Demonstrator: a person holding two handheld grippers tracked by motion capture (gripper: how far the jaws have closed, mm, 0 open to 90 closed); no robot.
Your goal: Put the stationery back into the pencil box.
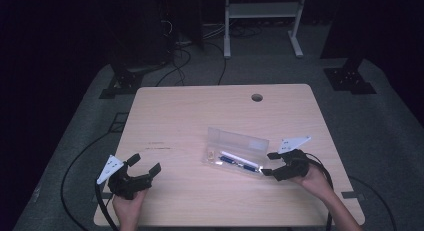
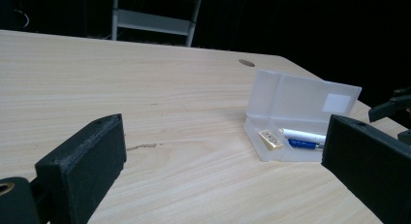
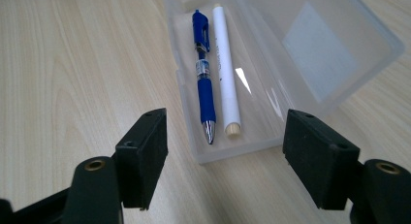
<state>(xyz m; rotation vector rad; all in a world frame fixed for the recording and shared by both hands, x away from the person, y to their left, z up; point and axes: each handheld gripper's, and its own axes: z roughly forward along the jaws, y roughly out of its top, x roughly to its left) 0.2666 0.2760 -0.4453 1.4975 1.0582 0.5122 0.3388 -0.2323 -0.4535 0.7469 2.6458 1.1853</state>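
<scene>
Right claw (image 3: 225, 151) gapes wide at the clear plastic case (image 3: 271, 78): slim blue pen (image 3: 202, 73), white pen (image 3: 226, 73) inside. Left claw (image 1: 142, 166) spread wide at seven o'clock on the pale-grained table (image 1: 190, 111).

An open case (image 1: 235, 152) lies right of centre on the desk (image 1: 200, 111), its lid standing behind the tray. Two pens (image 1: 239, 162) lie inside side by side, a small block (image 1: 211, 154) at their left end.

Clear frosted case (image 3: 310, 49), blue pen (image 3: 203, 83), white pen (image 3: 227, 78), gold eraser (image 2: 271, 139), pale woodgrain table (image 1: 190, 111)
</scene>
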